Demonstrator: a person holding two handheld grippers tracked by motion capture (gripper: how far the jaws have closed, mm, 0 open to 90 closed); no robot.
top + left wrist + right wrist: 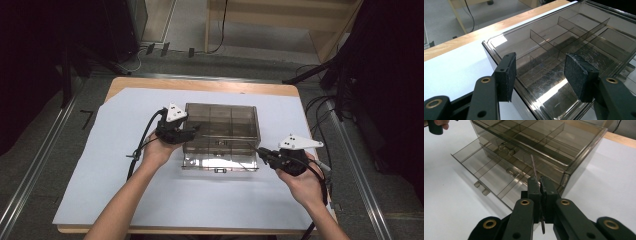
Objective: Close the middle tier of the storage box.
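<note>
The right gripper was clamped on a thin divider; the left gripper, half open, straddled the box wall ungripped. The divider was best lowered upright into its slot.

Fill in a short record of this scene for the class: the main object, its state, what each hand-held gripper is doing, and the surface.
Object: smoky clear organiser box with dividers
Drawer: bottom drawer pulled out
Left hand-held gripper: jaws apart, straddling the box's near corner edge, pads not pressing
Right hand-held gripper: shut on a thin flat strip, pointing at the box
Surface: white sheet over a wooden table
</note>
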